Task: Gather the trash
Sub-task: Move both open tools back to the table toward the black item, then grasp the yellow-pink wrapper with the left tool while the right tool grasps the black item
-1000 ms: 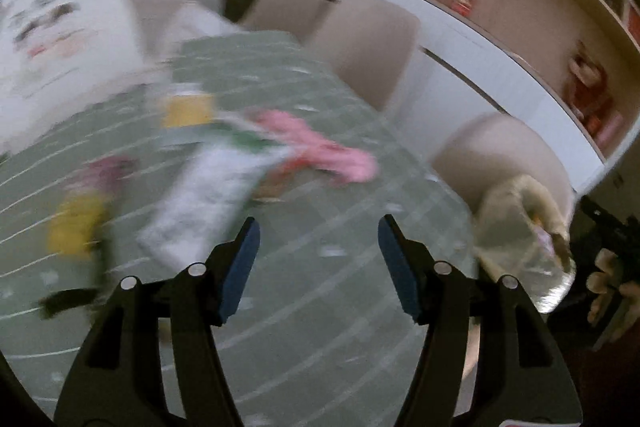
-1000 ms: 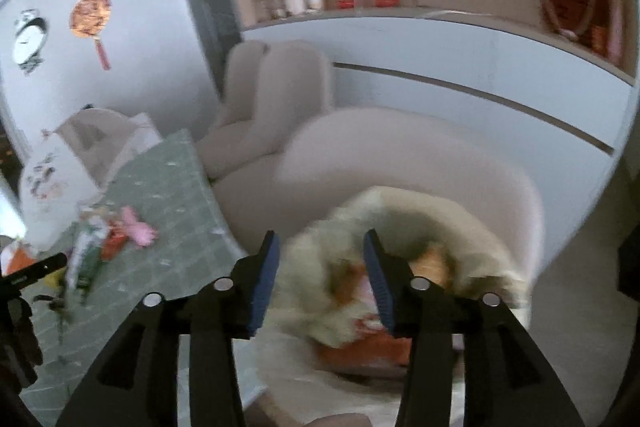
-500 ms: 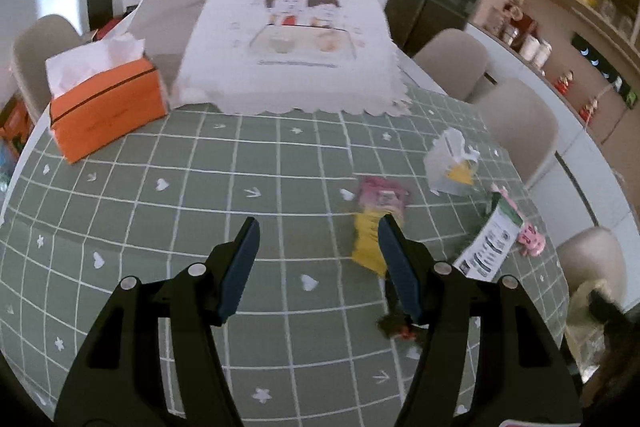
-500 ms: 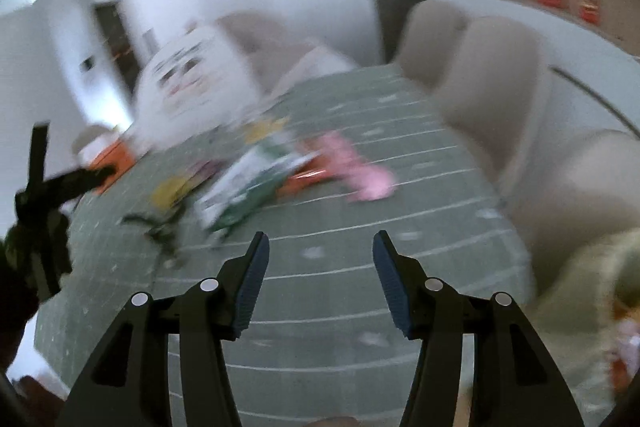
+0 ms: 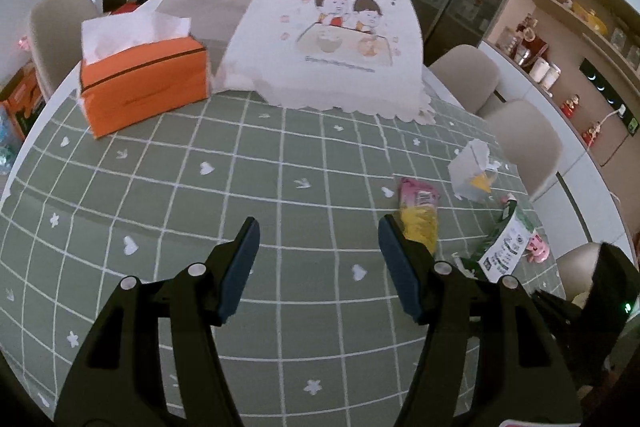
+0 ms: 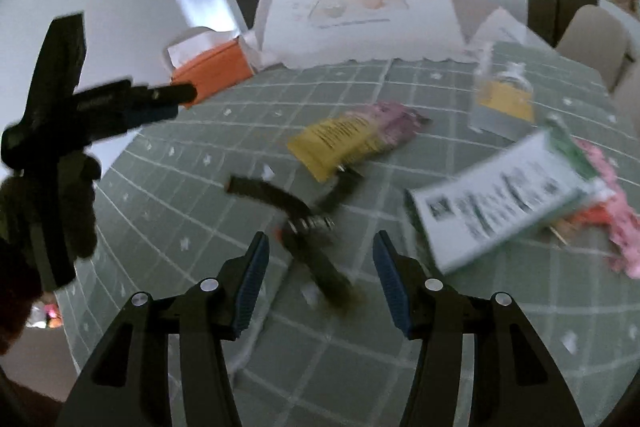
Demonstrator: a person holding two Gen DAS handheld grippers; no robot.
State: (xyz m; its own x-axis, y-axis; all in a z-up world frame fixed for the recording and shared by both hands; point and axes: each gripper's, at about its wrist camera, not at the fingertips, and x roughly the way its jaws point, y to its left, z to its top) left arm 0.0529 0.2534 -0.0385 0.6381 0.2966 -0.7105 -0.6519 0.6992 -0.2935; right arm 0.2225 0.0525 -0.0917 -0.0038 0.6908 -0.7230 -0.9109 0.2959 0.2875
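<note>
Dining room with beige chairs (image 5: 466,75) and a shelf wall, and a round table (image 5: 168,195) under a green grid cloth. I'll use the big white food cover (image 5: 340,39) with the cartoon kids as the landmark, it sits at the far side of the table.

Left of the cover, just beside it, there's an orange tissue box (image 5: 144,87). Left gripper (image 5: 318,233) hangs over bare cloth in front of the cover, jaws apart, nothing between them.

The trash is all in front of the cover and off to its right. In the right wrist view, going left to right: some dark crumpled wrapper bits (image 6: 304,227), blurry, lying right ahead of the right gripper (image 6: 318,249), which is also spread wide and empty. Then a yellow-pink packet (image 6: 352,139), long axis slanting, yellow end toward the camera, pink end pointing back at the cover. Then a clear bag (image 6: 502,99) with a yellow patch, nearest the cover's right edge. Then a white-green pouch (image 6: 508,203), long axis slanting too, green end away to the right. A pink wrapper (image 6: 616,195) lies at its far right, partly under it.
</note>
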